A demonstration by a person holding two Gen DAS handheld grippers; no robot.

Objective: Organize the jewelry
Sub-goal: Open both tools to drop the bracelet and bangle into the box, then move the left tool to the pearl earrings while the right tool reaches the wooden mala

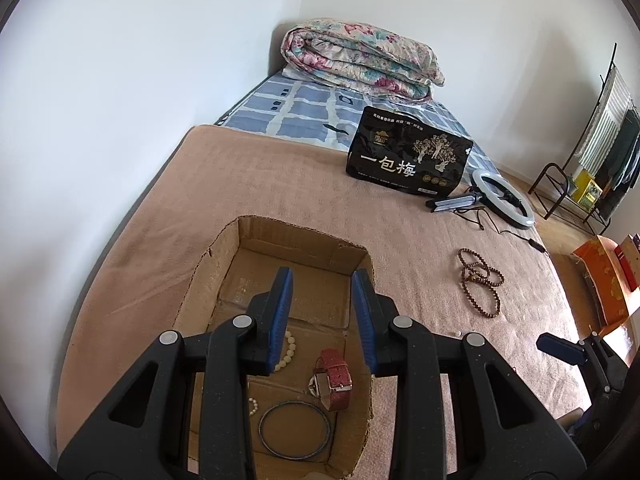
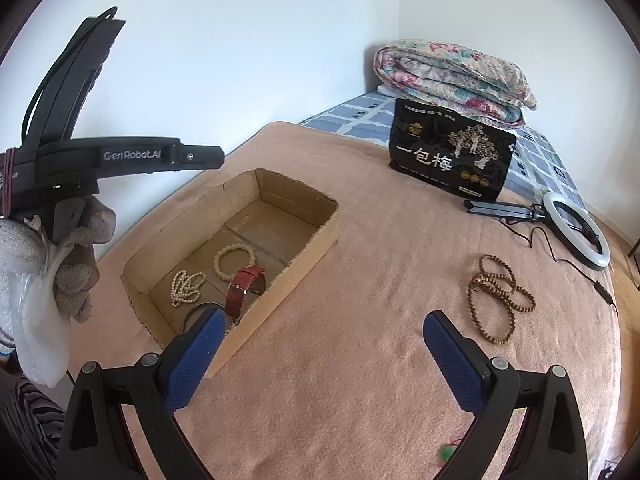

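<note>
An open cardboard box point(image 1: 304, 236) point(image 2: 280, 280) sits on the pink blanket. It holds a red-strap watch point(image 1: 334, 378) point(image 2: 242, 290), a cream bead bracelet point(image 1: 289, 350) point(image 2: 235, 261), a pearl strand point(image 2: 185, 286) and a dark bangle point(image 1: 295, 429) point(image 2: 196, 314). A brown wooden bead necklace point(image 1: 480, 286) point(image 2: 500, 296) lies loose on the blanket to the right. My left gripper point(image 1: 323, 280) hovers over the box, open and empty. My right gripper point(image 2: 320, 326) is wide open and empty over the blanket, between the box and the necklace.
A black snack bag point(image 1: 408, 150) point(image 2: 450, 150) stands behind, with a ring light point(image 1: 504, 198) point(image 2: 578, 230) and its cable beside it. A folded floral quilt point(image 1: 360, 60) lies at the far end. The bed edge drops off at right, near an orange box point(image 1: 604, 280).
</note>
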